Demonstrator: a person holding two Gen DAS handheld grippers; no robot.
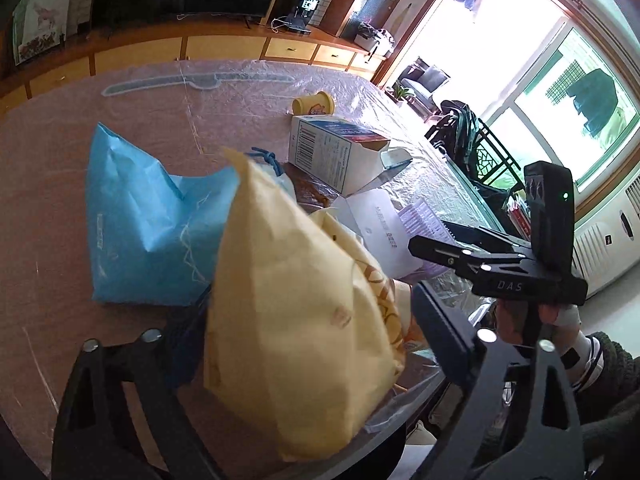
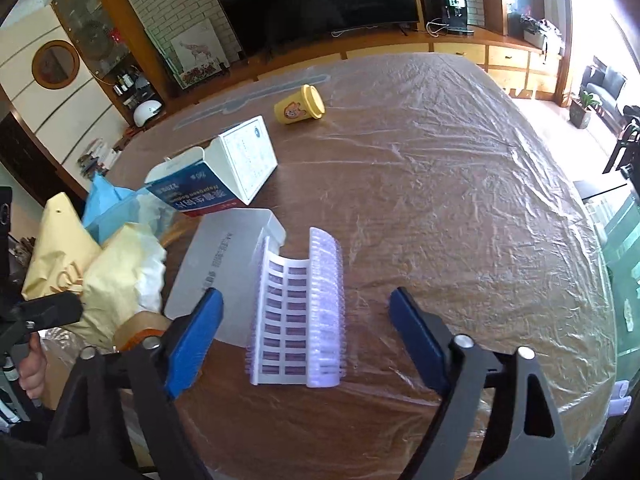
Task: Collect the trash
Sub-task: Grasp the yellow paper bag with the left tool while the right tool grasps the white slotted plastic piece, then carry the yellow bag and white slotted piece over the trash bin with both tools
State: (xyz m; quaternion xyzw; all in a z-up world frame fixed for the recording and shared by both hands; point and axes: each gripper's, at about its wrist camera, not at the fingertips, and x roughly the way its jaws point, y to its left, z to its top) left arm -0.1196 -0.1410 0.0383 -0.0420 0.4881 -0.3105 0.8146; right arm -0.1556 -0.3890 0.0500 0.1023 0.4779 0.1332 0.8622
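Gathering step: left gripper (image 1: 308, 344) bracketing yellow paper bag (image 1: 296, 320), contact unclear. Right gripper (image 2: 308, 340) spread around ridged plastic tray (image 2: 300, 312), untouched. Next: squeeze, lift.

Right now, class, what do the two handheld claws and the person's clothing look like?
Both claws have black angular frames with silver bolts. The right claw carries blue pads; seen from the left wrist, its body reads "DAS" beside a green light. A dark knitted sleeve shows.

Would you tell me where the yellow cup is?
The yellow cup lies on its side at the table's far end, just beyond the white carton, in both views.
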